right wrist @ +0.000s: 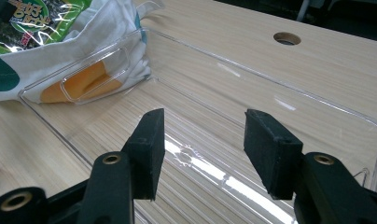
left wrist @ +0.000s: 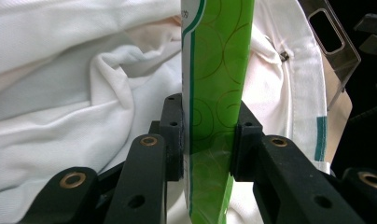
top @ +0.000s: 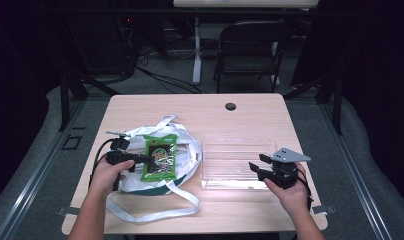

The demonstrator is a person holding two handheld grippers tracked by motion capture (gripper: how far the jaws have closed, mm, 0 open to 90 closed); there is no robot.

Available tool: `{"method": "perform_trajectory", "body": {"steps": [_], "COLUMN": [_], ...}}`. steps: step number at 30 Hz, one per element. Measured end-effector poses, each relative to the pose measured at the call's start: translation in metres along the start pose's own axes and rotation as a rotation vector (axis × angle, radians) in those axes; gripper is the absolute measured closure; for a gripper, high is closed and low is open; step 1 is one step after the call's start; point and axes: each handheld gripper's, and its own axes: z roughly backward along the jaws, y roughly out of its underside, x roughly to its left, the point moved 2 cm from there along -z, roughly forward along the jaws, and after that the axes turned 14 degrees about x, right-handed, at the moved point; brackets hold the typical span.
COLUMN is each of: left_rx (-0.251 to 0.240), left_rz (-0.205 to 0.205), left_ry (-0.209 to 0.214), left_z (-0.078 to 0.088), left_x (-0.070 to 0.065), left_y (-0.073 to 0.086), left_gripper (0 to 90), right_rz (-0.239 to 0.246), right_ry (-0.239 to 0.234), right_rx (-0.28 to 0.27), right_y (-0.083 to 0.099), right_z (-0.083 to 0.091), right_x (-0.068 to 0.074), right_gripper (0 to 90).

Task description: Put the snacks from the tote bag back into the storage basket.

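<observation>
I had my left gripper clamped on the edge of the green snack packet, which lay on top of the white cloth bag at the left of the table, so that I could lift it clear of the cloth. My right gripper hung with jaws apart and empty over the near rim of the clear plastic bin, probably to steady it as the place the packet would go.

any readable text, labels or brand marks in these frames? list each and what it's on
Nothing can be quoted for certain.
Green snack packet, clamped in the left gripper: yellow print at its middle, too blurred in the high view.
Same packet, right gripper view: yellow characters, cut off, not legible.
White tote bag, clear plastic bin: no text seen.
</observation>
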Motion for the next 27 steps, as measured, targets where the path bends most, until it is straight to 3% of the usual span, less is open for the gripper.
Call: {"method": "perform_trajectory", "body": {"steps": [12,21,24,27], "left_rx": [-0.093,-0.155,-0.167,-0.184], "left_rz": [-0.057,-0.113,-0.125,-0.135], "left_ry": [-0.06,-0.097,-0.103,-0.117], "left_z": [0.014,0.02,0.022,0.024], "left_x": [-0.008,-0.016,-0.018,-0.019], "left_y": [-0.002,-0.005,-0.005,-0.005], "left_gripper": [72.2,72.1,72.1,72.1], "right_rz": [0.009,0.086,0.083,0.082], "right_ry": [-0.012,-0.007,-0.001,-0.035], "right_rx": [0.011,0.062,0.02,0.009], "right_y": [0.0,-0.002,-0.004,-0.005], "right_z": [-0.001,-0.005,-0.001,0.003], "right_x": [0.001,0.01,0.01,0.009], "right_gripper": [52.7,58.7,63.7,63.5]}}
